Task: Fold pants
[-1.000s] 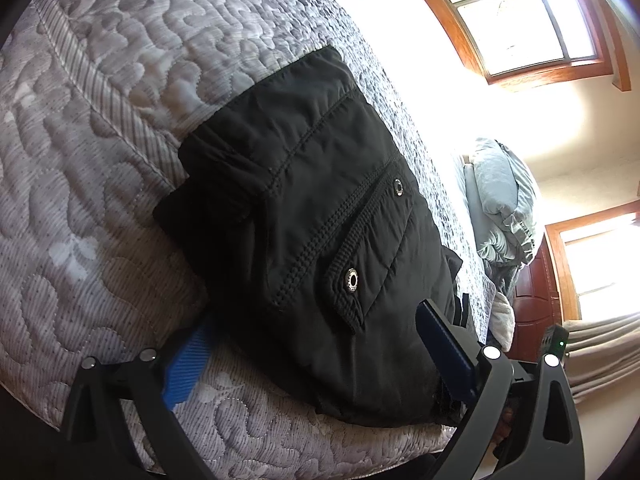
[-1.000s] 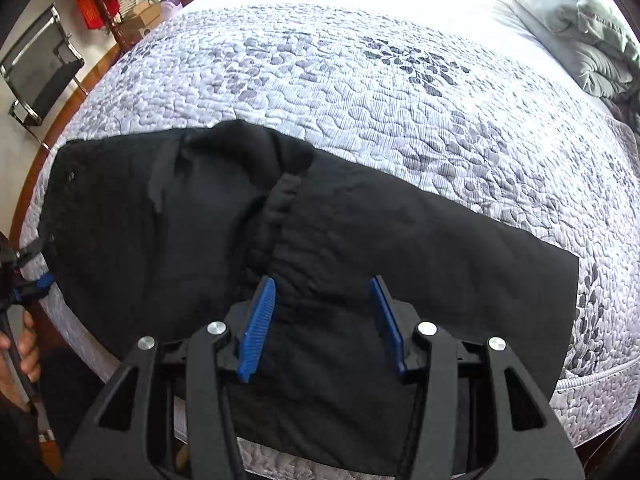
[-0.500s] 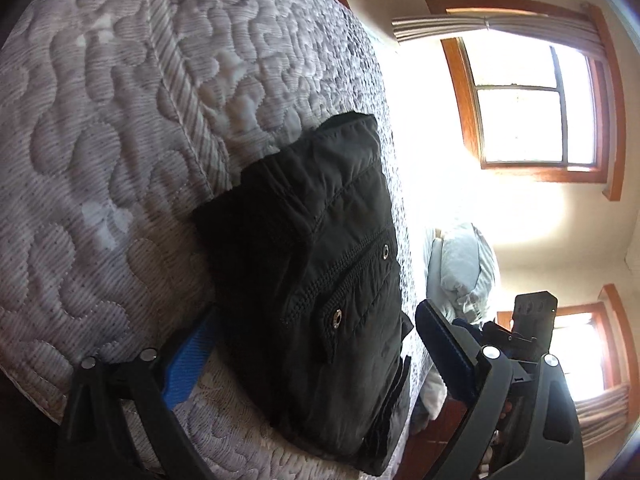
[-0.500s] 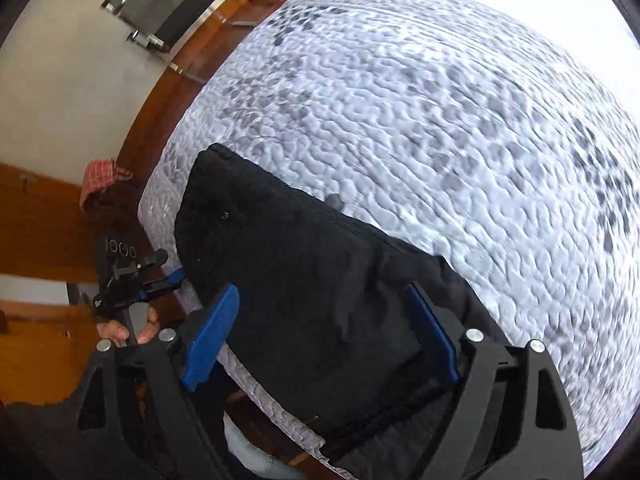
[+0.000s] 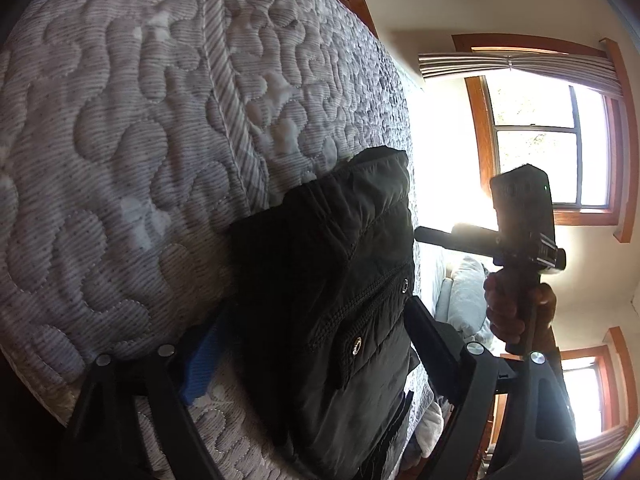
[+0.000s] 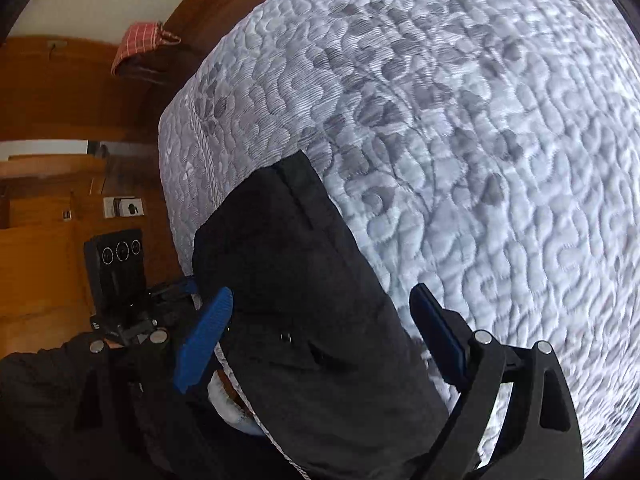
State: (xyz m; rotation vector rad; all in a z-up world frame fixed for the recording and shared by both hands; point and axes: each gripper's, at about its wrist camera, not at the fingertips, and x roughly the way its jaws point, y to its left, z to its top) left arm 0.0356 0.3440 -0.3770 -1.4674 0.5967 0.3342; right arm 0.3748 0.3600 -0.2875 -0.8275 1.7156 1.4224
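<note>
Fabric: black pants [image 5: 336,292], folded, on the bed's [image 5: 132,152] near edge.
Left claw [image 5: 316,344]: has been narrowing, straddling the bundle, not pinching.
Right claw [image 6: 320,336]: spread over it.
Advice: I'd pinch all layers together.

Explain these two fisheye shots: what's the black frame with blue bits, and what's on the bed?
There is no robot here. A person holds a two-finger gripper in each hand, and each gripper carries a camera looking out along its own fingers. One picture is from the left gripper, the other from the right gripper. The black frame and blue fingers low in each view are that gripper itself. Folded black pants lie near the edge of a grey quilted bed. The pants sit between both grippers' fingers, but neither visibly grips. The left has just been closing, the right opening. In the left view, a hand holds the right gripper.
</note>
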